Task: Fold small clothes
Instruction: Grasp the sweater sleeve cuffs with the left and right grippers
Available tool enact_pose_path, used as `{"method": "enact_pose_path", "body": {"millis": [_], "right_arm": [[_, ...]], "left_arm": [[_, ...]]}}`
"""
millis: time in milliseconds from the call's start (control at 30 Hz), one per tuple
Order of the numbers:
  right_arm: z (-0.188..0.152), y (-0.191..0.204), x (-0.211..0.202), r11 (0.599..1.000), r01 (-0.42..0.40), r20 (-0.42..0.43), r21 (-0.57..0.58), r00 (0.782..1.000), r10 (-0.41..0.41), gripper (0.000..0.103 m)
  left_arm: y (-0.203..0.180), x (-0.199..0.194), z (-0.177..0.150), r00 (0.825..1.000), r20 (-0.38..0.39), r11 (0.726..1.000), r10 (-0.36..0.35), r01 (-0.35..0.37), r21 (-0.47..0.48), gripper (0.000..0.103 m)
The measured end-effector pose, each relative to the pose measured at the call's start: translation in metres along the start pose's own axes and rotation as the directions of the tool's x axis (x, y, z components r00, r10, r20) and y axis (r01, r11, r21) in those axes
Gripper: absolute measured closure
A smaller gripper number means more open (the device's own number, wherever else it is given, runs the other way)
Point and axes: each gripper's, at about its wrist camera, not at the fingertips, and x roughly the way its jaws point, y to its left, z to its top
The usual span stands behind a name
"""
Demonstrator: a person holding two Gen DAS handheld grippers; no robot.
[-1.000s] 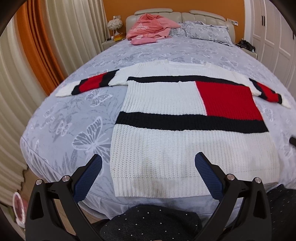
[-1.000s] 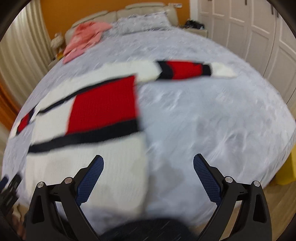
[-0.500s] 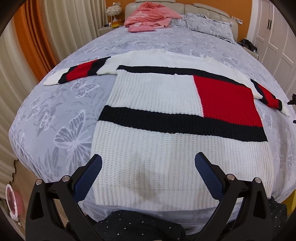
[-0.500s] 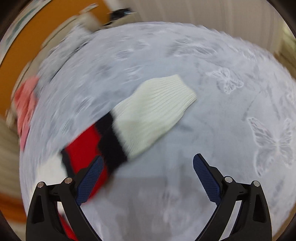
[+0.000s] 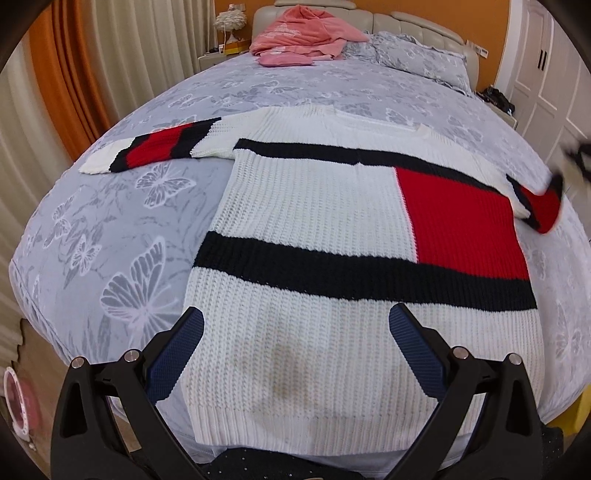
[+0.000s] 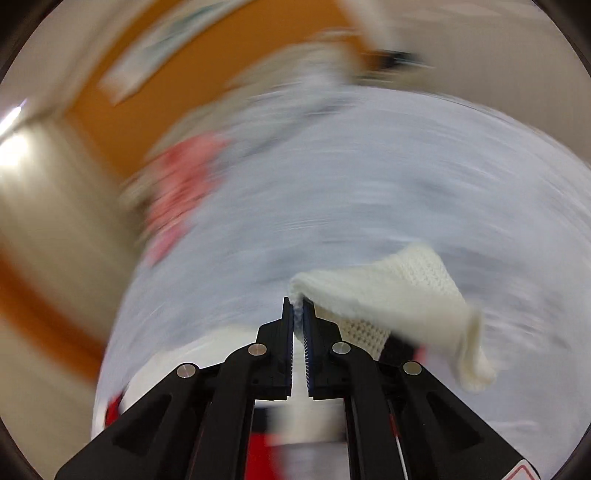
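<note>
A white knit sweater [image 5: 314, 229] with black bands and a red block lies flat, front up, on the grey butterfly-print bed [image 5: 110, 229]. My left gripper [image 5: 295, 321] hangs open over its lower hem, with nothing between the fingers. The left sleeve [image 5: 155, 151] lies stretched out to the side. In the right wrist view my right gripper [image 6: 298, 310] is closing tight on the white cuff [image 6: 399, 288] of the other sleeve, and its pads pinch the knit edge. The cuff is lifted off the bed. In the left wrist view that sleeve [image 5: 539, 206] rises towards a blurred dark shape at the right edge.
Pink clothes [image 5: 303, 37] and a grey pillow [image 5: 417, 59] lie by the headboard. Curtains [image 5: 122, 55] hang to the left and white wardrobe doors [image 5: 546, 74] stand to the right. A bedside table with a lamp [image 5: 229, 22] stands at the back left. The bed's near edge drops to the floor.
My left gripper has moved forward over the sweater's hem. My right gripper swung to the far sleeve's cuff, shut on it and lifted it, so its view is now blurred.
</note>
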Motion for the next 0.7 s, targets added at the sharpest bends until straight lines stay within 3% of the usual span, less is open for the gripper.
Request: {"method": "enact_pose_path", "body": {"millis": [67,167,267,300,367,467,533,600,700], "right_arm": [[-0.017,0.085,0.025,0.983,-0.110,-0.078,-0.144,0.992,0.099,0.097],[-0.071,0.176,0.076,0.943,-0.237,-0.237,-0.233,0.954,0.181,0.092],[-0.144,0.233,0.130,0.910,-0.247,-0.390,-0.332,0.915,0.106,0.075],[-0.158,0.242,0.138,0.904,-0.229,-0.406,-0.361,0.911,0.069,0.075],[-0.185,0.244,0.134,0.898,-0.195,-0.384,-0.394,0.923,0.032,0.073],[-0.204,0.219,0.093,0.920,-0.111,-0.298,-0.377,0.954,-0.007,0.051],[-0.215,0.198,0.068,0.923,-0.042,-0.250,-0.382,0.966,-0.060,0.045],[-0.231,0.168,0.044,0.913,0.050,-0.228,-0.404,0.961,-0.154,0.045],[-0.241,0.124,0.030,0.917,0.147,-0.262,-0.370,0.931,-0.254,0.045]], "left_arm": [[0.004,-0.002,0.002,1.000,0.007,1.000,-0.005,0.006,-0.016,0.005],[0.012,-0.009,0.006,0.999,0.029,0.998,-0.018,0.019,-0.057,0.005],[0.024,-0.015,0.012,0.998,0.045,0.994,-0.048,0.052,-0.099,0.005],[0.027,-0.015,0.014,0.997,0.044,0.992,-0.060,0.064,-0.107,0.005],[0.034,-0.012,0.023,0.995,0.035,0.987,-0.095,0.099,-0.126,0.005],[0.045,-0.002,0.046,0.985,0.053,0.970,-0.164,0.171,-0.170,0.005],[0.048,0.012,0.065,0.973,0.058,0.948,-0.225,0.233,-0.219,0.005],[0.047,0.041,0.096,0.954,0.050,0.913,-0.296,0.298,-0.279,0.005],[0.030,0.092,0.139,0.945,0.040,0.897,-0.325,0.321,-0.304,0.005]]}}
